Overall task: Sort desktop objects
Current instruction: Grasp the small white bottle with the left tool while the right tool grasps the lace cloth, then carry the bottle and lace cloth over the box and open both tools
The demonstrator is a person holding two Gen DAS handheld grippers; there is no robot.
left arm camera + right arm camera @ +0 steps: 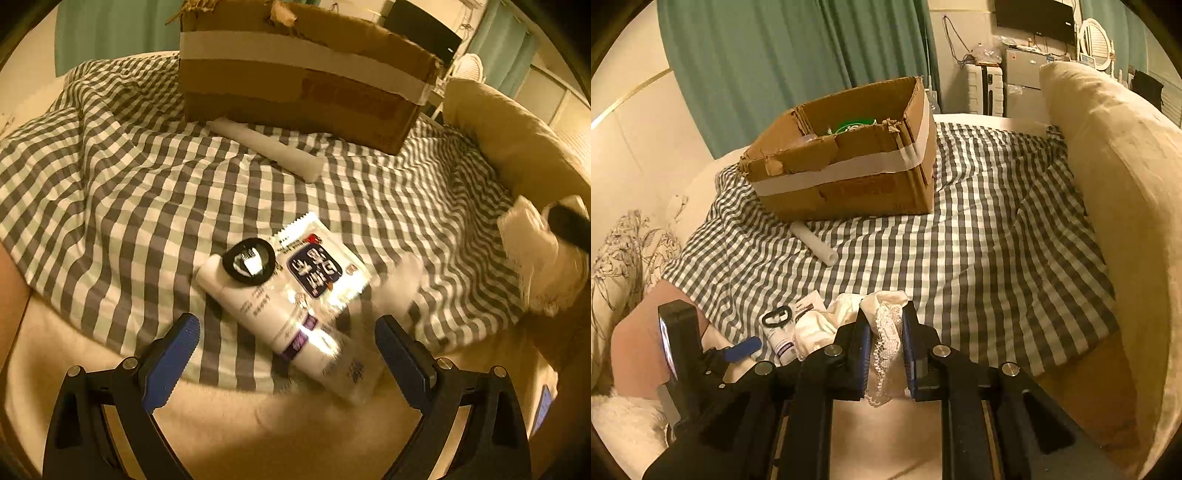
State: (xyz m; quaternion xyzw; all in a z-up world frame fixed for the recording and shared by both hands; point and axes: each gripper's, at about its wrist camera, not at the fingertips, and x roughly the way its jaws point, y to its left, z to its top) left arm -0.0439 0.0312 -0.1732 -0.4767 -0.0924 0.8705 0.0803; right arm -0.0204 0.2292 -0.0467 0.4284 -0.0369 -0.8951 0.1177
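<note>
Blue-padded and spread wide, the left hand-held gripper [288, 354] hovers with nothing between its jaws, low over a white tube [280, 325] lying on the checked cloth [110, 184] that covers the bed; that looks like a line-up for the next pick, though no contact is made yet. On the tube's far end sits a black hair tie [249, 261], and tucked against both lies a white sachet [321, 258]; its dark blue panel carries large white East Asian characters, with a small red mark above, but I cannot read the words; the tube shows purple bands and fine print too blurred to make out.

Over on the right wrist view, the right hand-held gripper [884, 341] is clamped on a bunch of white lace cloth [882, 332], which spills out above and below the pads; held up off the bed like that, it seems bound for the cardboard box [849, 173]; the box stands open-topped at the far side of the checked cloth, a white tape band round it, something green inside; faint reddish print on its side is illegible. Just in front of the box lies a white foam tube [814, 242], well apart from the near cluster, untouched.
</note>
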